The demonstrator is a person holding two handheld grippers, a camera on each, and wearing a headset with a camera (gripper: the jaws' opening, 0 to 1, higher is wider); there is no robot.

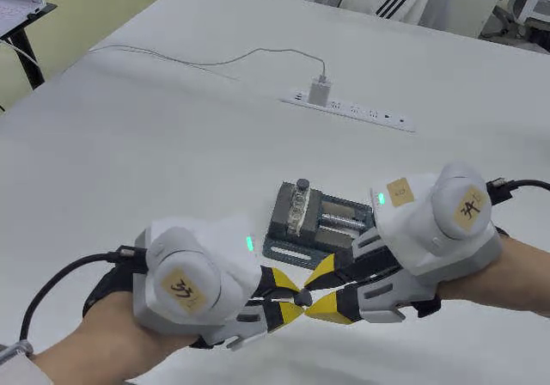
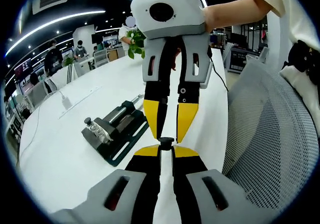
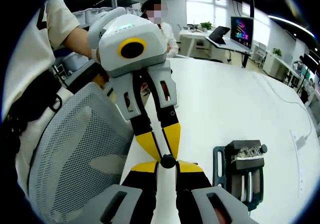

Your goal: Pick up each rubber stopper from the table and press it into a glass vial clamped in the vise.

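L gripper (image 1: pixel 294 296) pinches stopper (image 1: pixel 303 297), over table (image 3: pixel 225 104) edge

Dark stopper (image 1: pixel 302 297) mostly hidden among 4 jaw tips, holder unclear, vise (image 1: pixel 337 210) corner behind right gripper (image 1: pixel 311 296)

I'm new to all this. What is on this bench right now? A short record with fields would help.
setting: white table, a person with a gripper in each hand
left gripper: jaws shut on a small dark rubber stopper
right gripper: tip to tip with the left, jaws at the same stopper; grip unclear
vise: on the table just beyond the grippers, clamping a glass vial upright
vial top: dark cap on it
far side: power strip with a charger plugged in
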